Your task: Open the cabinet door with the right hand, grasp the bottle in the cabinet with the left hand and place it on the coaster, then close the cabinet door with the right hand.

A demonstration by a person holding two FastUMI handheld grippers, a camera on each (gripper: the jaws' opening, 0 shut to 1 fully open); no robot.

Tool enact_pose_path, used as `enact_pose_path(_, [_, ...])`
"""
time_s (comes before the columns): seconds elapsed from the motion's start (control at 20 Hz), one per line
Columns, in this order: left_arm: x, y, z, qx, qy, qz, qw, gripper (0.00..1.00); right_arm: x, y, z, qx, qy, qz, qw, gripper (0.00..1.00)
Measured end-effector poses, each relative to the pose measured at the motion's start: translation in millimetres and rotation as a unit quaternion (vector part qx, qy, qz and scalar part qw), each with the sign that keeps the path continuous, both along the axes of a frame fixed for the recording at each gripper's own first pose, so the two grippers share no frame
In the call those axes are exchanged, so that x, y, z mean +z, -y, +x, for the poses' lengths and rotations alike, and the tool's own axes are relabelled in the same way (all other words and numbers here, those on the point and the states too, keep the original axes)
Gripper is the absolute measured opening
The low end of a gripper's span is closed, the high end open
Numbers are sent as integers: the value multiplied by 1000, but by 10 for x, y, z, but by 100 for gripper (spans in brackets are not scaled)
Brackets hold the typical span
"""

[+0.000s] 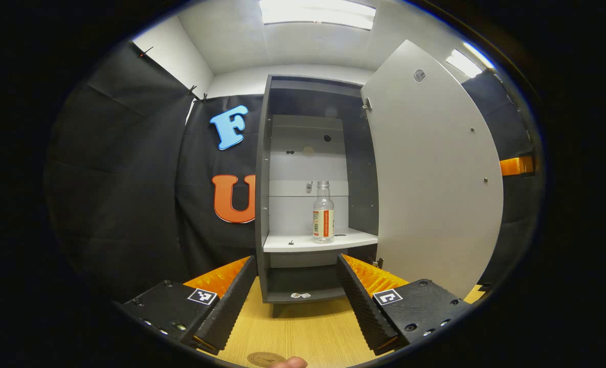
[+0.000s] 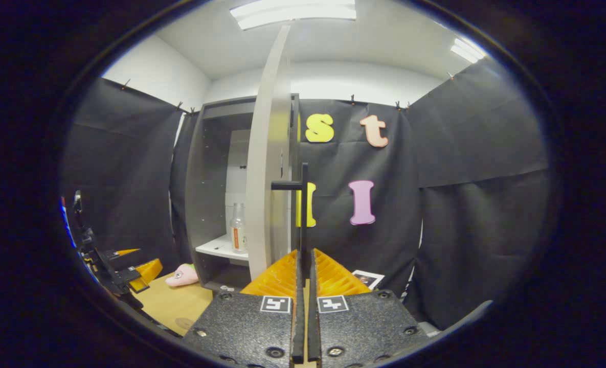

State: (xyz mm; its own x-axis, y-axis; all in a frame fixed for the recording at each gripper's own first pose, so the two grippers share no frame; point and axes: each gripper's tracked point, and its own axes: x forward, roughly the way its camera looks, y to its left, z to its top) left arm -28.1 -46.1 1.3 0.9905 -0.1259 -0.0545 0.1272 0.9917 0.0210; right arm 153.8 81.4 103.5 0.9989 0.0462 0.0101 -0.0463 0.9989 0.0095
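One clear plastic bottle [image 1: 323,211] stands upright on the white shelf [image 1: 303,242] inside the grey cabinet [image 1: 263,179], at the centre of the left gripper view and slightly right of the shelf's middle. It looks empty or nearly so and shows no cap, so I judge it light, thin-walled and easy to tip or crush. Its smooth sides are partly wrapped by a label, which should offer a little more friction than the bare plastic. The sensible hold seems to be across the body at label height, low enough to keep it steady, with a gentle squeeze; the narrow neck would be a poorer purchase.

The left hand-held gripper [image 1: 296,286] sits at the bottom of that view with its fingers spread wide, nothing between them, aimed at the cabinet opening and well short of the bottle. The cabinet door [image 1: 435,174] is swung wide to the right of the frame.

In the right gripper view, the right hand-held gripper [image 2: 304,266] is at bottom centre with its fingers drawn together on the lower end of the door's dark bar handle [image 2: 304,204], which runs down between them. The coaster [image 1: 265,359], a small round disc, lies on the wooden tabletop [image 1: 303,327] at the bottom edge of the left gripper view, near the person's fingertip.
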Motion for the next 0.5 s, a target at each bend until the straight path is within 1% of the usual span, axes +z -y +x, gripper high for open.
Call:
enact_pose_path(0.1, [67,53,64,-1,7,-1,1000,95,-30,101,-39,-15,-3,-17,1000,6])
enact_pose_path(0.15, [102,83,122,-4,11,-5,1000,95,-38,136,-54,-16,-5,-29,999,6])
enact_pose_path(0.2, [137,134,180,-11,13,-9,1000,95,-42,166,-71,-17,-7,-38,999,9])
enact_pose_path(0.25, [180,194,241,-17,15,-15,1000,95,-43,209,-66,-23,-7,-43,999,16])
enact_pose_path(0.3, [222,266,317,-26,16,-20,999,95,-54,252,-68,-30,-5,-43,999,39])
enact_pose_path(0.35, [270,321,395,-32,17,-22,999,95,-63,264,-64,-34,-6,-39,999,53])
enact_pose_path(0.4, [327,369,483,-37,22,-21,999,95,-98,251,-62,-36,-9,-31,999,70])
enact_pose_path(0.45, [399,418,589,-43,30,-18,998,95,-121,228,-64,-33,-12,-19,999,72])
enact_pose_path(0.5, [450,474,707,-50,34,-15,998,95,-133,196,-65,-32,-15,-7,999,80])
